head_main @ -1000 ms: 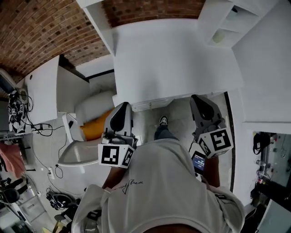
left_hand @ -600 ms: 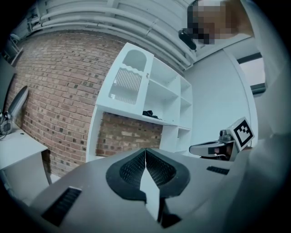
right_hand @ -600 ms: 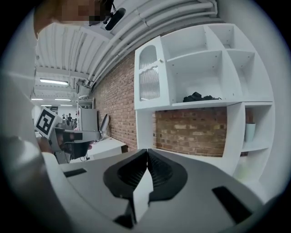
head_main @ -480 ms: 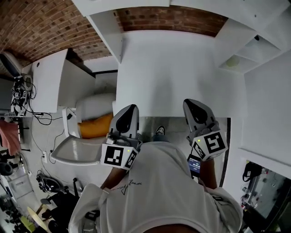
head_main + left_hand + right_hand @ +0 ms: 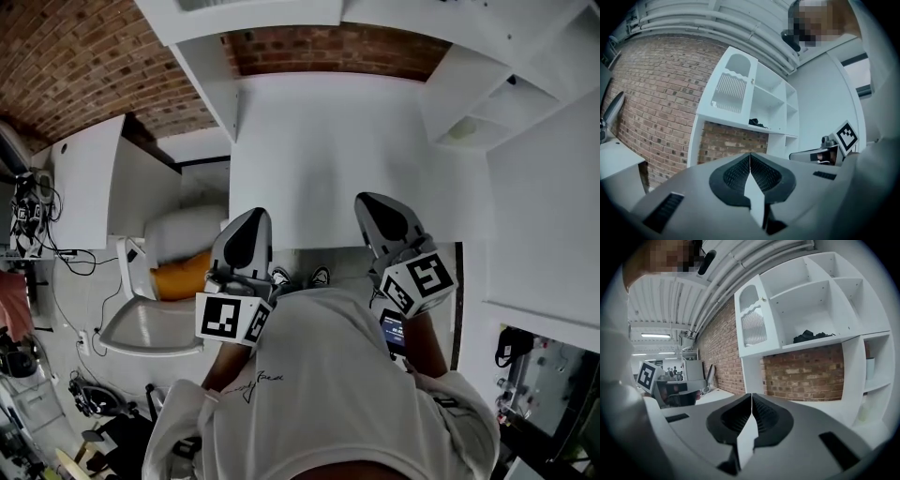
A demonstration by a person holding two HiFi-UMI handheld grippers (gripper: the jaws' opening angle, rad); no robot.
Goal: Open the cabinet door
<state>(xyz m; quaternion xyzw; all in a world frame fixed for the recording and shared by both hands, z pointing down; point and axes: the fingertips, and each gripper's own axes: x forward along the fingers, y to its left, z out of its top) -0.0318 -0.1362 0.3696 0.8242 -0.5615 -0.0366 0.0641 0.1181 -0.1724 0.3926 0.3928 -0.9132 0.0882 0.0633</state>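
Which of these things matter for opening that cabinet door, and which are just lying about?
For the job:
cabinet door, looks closed
left claw, shut, empty
right claw, shut, empty

Just lying about:
dark bundle in the open shelving
orange object
tangled cables

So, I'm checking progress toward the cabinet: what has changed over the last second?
Both grippers moved forward: the left gripper and right gripper now reach over the white desk's near edge, where before they stopped at it. Nothing was taken hold of; both jaws are shut and empty. The cabinet door is closed, untouched.
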